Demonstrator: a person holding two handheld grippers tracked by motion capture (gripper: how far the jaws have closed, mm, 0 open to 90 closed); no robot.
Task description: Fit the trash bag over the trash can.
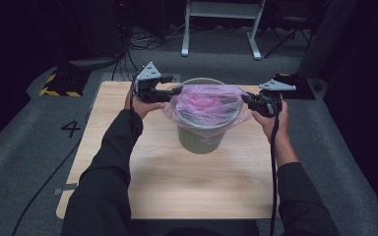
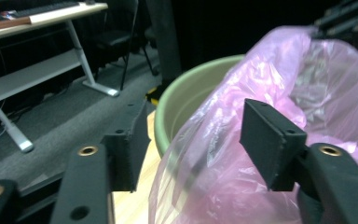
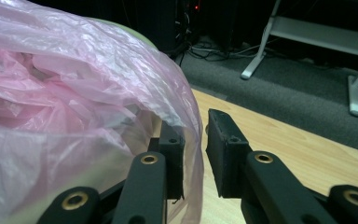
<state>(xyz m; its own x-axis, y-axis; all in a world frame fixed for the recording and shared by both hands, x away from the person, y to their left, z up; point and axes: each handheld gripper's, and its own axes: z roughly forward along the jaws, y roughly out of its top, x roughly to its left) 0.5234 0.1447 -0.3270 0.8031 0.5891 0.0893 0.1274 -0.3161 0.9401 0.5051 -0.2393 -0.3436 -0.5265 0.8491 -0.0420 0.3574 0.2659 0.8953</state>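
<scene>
Dark room all around, with grey carpet on the floor and a white desk frame (image 1: 221, 22) at the back. Your light wood worktop (image 1: 177, 182) holds a green bin (image 1: 199, 137) near its far middle, and a pink plastic bag (image 1: 206, 105) sits in the bin with its edge folded out over the rim.

Your left gripper (image 2: 191, 140) is at the left side of the bin. Its fingers (image 2: 270, 140) are apart, with the bag edge and the bin rim between them, and they do not press on anything.

Your right gripper (image 3: 193, 158) is at the right side. Its fingers (image 3: 172, 154) stand close together with the thin bag edge in the small gap. They look like they have a loose hold at best, but the plastic hides the spot, so I cannot tell for sure.

To do this step well, I think you should pinch only the plastic, not the hard rim. Pull both sides out and down together, slowly, so the bag sits flat on the rim and does not tear.

See how the bag is thin, crinkly and see-through, and puffed up in the middle
</scene>
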